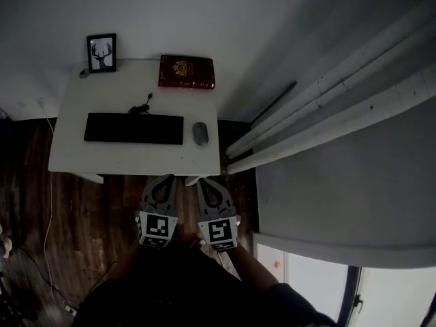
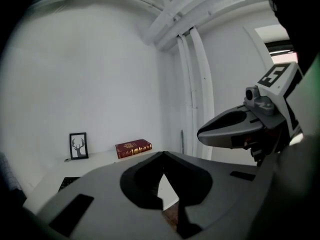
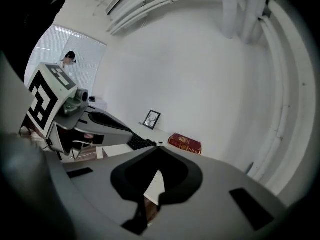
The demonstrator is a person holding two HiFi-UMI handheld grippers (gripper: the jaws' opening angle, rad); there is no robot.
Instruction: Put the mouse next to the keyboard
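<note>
On the small white desk (image 1: 75, 157) a grey mouse (image 1: 200, 133) lies just to the right of the black keyboard (image 1: 133, 128). My left gripper (image 1: 165, 178) and right gripper (image 1: 204, 180) hang side by side before the desk's front edge, above the floor. Both are shut and hold nothing. In the left gripper view my left gripper (image 2: 162, 154) has its jaws closed, with the right gripper (image 2: 200, 133) at the right. In the right gripper view my right gripper (image 3: 159, 146) is closed too, part of the keyboard (image 3: 139, 143) showing beyond it.
A red book (image 1: 186, 72) and a framed deer picture (image 1: 101, 52) stand at the desk's back edge. A cable (image 1: 140, 105) runs from the keyboard. White pipes (image 1: 327, 97) run along the wall at the right. Dark wooden floor (image 1: 41, 210) lies in front of the desk.
</note>
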